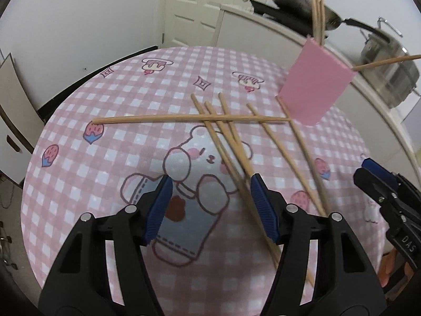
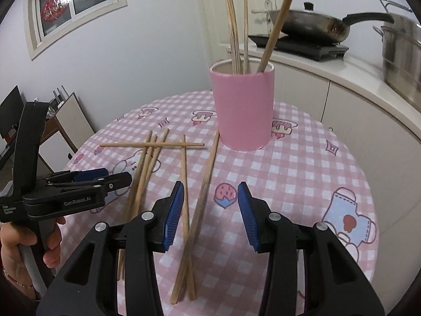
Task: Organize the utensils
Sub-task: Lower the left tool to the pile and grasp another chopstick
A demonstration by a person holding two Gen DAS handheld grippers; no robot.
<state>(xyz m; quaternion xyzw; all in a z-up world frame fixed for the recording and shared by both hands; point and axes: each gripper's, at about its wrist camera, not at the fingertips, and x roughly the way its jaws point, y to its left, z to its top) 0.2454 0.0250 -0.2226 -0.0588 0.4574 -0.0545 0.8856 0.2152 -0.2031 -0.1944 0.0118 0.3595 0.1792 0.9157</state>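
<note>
Several wooden chopsticks lie crossed on the pink checked tablecloth; they also show in the right wrist view. A pink cup stands upright at the far side holding several chopsticks; it also shows in the left wrist view. My left gripper is open and empty, low over the pile, its right finger beside three chopsticks. My right gripper is open and empty above two crossed chopsticks. The left gripper shows side-on in the right wrist view.
A white counter curves behind the table at the right, with a frying pan on a cooker and a steel pot. A white door is behind. A small side table stands at the left.
</note>
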